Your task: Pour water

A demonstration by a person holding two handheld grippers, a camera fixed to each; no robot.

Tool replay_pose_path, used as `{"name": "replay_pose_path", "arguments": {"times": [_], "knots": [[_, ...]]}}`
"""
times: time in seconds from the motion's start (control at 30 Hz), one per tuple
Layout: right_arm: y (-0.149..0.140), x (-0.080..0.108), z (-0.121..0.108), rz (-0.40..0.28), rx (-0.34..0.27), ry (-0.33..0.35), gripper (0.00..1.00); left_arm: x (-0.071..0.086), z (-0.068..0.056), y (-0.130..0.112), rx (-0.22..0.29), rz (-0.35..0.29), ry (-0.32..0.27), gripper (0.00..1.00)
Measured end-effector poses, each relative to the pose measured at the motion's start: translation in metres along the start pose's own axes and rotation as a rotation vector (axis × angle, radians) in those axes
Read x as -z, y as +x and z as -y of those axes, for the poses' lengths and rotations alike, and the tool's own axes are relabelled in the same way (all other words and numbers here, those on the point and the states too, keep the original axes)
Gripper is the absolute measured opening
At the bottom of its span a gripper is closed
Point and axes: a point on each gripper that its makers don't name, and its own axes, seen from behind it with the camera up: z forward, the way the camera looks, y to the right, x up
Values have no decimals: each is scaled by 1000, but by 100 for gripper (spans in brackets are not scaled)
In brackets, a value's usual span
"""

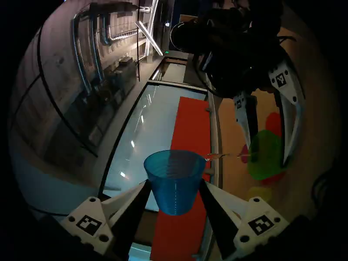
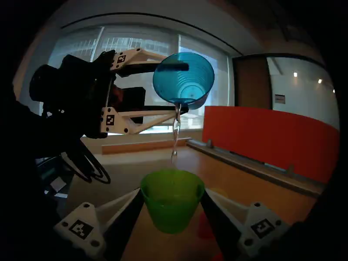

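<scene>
Wooden desk (image 2: 243, 174). Left gripper (image 1: 175, 185) jaws clamp tipped blue cup (image 2: 185, 80); right gripper (image 2: 172, 191) jaws clamp green cup (image 2: 172, 206). Likely fault: wavering stream (image 2: 175, 130) missing rim.

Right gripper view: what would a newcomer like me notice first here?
The tilted blue cup stands out first, high in the right gripper view, with a thin stream of water falling from its rim. Directly below, the green cup waits under the stream, held between the fingers of the right gripper. A bright red panel runs along the right behind them.
</scene>
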Motion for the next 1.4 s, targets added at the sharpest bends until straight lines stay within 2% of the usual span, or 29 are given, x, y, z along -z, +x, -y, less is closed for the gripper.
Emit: {"name": "replay_pose_path", "arguments": {"times": [0.23, 0.9, 1.4], "knots": [[0, 0, 0, 0, 1, 1, 89, -1, 1, 2, -43, -5, 8, 79], [0, 0, 0, -1, 1, -2, 89, 0, 7, 8, -124, -15, 30, 79], [0, 0, -1, 0, 2, -2, 89, 3, -1, 11, -142, -17, 36, 79]]}}
